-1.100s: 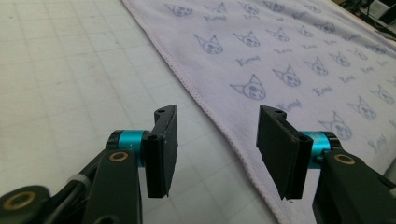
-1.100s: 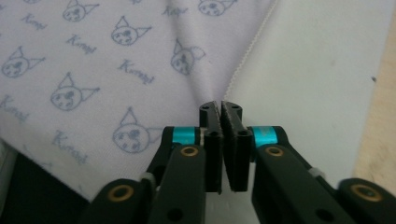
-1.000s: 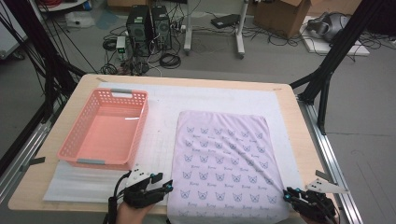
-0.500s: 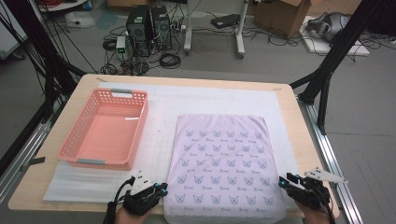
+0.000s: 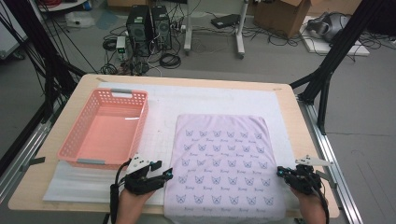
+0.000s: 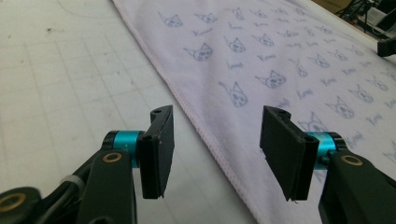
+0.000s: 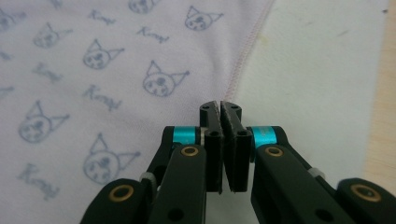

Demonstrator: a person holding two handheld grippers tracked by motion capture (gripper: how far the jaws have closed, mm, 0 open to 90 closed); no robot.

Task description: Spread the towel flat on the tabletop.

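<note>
Your left gripper (image 6: 212, 154), jaws just opened and empty, straddles the cloth's (image 5: 222, 158) near-left hem, while your right gripper (image 7: 223, 140), jaws just closed pad to pad on nothing, has come in from the table's corner to the right hem.

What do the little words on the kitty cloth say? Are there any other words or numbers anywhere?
"Kuromi", as best it reads: a small cursive word printed again and again between the cat-face drawings on the lilac cloth; the letters after "K" are too blurred to be sure.
Pink basket: no writing visible.
Cardboard box on the floor behind: nothing readable.
No numbers or signs can be read elsewhere.
</note>
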